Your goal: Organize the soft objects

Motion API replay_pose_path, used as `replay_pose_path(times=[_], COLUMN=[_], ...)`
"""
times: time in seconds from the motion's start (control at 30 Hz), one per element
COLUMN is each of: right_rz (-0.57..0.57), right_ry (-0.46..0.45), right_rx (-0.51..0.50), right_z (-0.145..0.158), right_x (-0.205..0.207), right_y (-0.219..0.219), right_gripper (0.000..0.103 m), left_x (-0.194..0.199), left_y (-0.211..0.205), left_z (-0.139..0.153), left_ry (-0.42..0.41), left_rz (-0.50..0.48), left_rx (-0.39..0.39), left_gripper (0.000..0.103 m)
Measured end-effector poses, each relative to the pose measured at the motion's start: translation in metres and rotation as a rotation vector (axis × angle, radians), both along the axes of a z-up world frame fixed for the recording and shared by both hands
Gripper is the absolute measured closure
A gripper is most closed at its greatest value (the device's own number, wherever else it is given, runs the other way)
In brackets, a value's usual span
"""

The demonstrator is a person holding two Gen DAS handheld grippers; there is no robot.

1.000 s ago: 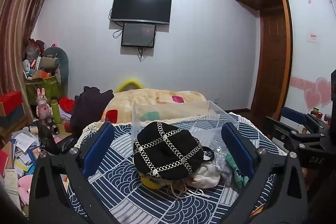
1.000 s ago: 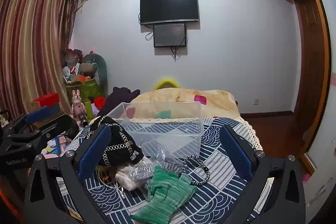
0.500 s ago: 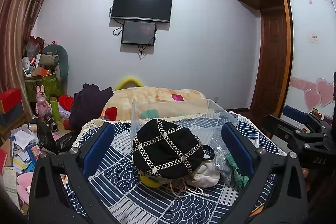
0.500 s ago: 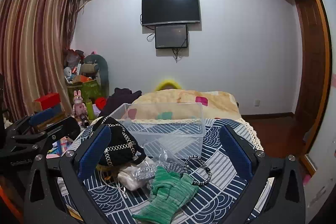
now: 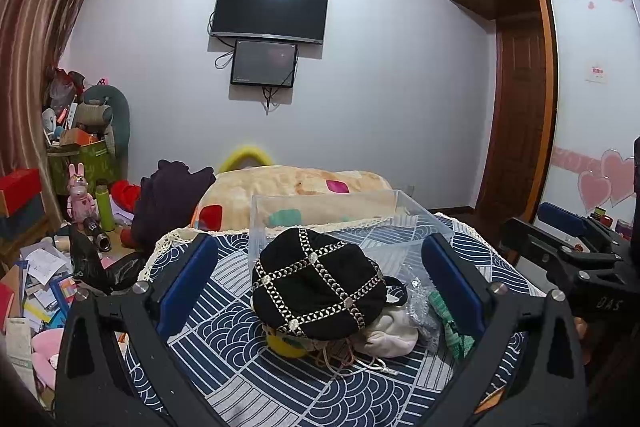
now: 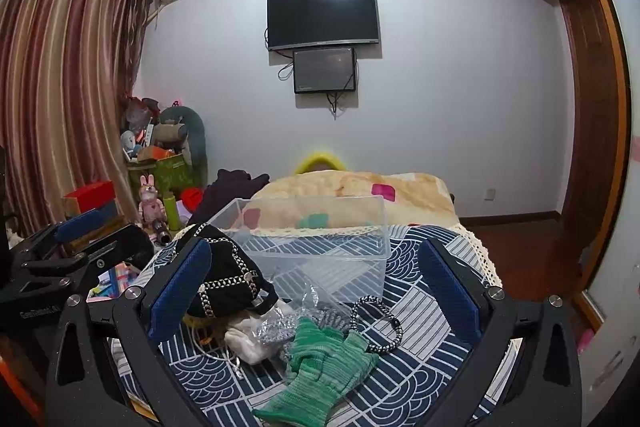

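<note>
A black hat with a studded lattice (image 5: 318,283) lies on a round table with a blue wave-pattern cloth (image 5: 224,331), over a cream cloth (image 5: 394,333) and a yellow item. It also shows in the right wrist view (image 6: 224,281). A green knit glove (image 6: 326,367) and a black-and-white braided band (image 6: 378,323) lie near the front. A clear plastic bin (image 6: 316,239) stands empty behind them. My left gripper (image 5: 318,275) is open, jaws either side of the hat. My right gripper (image 6: 316,289) is open above the glove and pile.
A bed with a cream patterned blanket (image 5: 296,191) lies behind the table. Clutter, boxes and a pink rabbit toy (image 5: 80,193) fill the floor at left. A wooden door (image 6: 588,131) and wardrobe stand at right. A TV (image 6: 322,17) hangs on the far wall.
Both views have shifted slightly, with the table objects a little lower in the frames. Both grippers remain open and nothing on the table has moved.
</note>
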State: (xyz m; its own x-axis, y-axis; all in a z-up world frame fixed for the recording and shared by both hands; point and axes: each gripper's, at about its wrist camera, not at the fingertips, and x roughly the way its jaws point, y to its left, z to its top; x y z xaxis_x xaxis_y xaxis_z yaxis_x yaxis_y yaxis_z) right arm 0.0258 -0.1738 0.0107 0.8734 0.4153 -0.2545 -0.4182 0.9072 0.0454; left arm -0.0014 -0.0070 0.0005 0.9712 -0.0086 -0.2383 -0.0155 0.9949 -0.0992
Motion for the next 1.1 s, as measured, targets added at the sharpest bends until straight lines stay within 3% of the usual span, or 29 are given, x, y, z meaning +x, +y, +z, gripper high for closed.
replay_pose_path(times=[1.1], right_rz=[0.021], right_ry=[-0.009], right_rx=[0.008], right_z=[0.0033], right_x=[-0.0046], right_y=[0.0009], right_gripper=[0.0], left_x=[0.0005], left_y=[0.0029], left_z=[-0.0005], left_ry=[-0.002], left_rz=[-0.011], left_rx=[-0.004], left_gripper=[0.0])
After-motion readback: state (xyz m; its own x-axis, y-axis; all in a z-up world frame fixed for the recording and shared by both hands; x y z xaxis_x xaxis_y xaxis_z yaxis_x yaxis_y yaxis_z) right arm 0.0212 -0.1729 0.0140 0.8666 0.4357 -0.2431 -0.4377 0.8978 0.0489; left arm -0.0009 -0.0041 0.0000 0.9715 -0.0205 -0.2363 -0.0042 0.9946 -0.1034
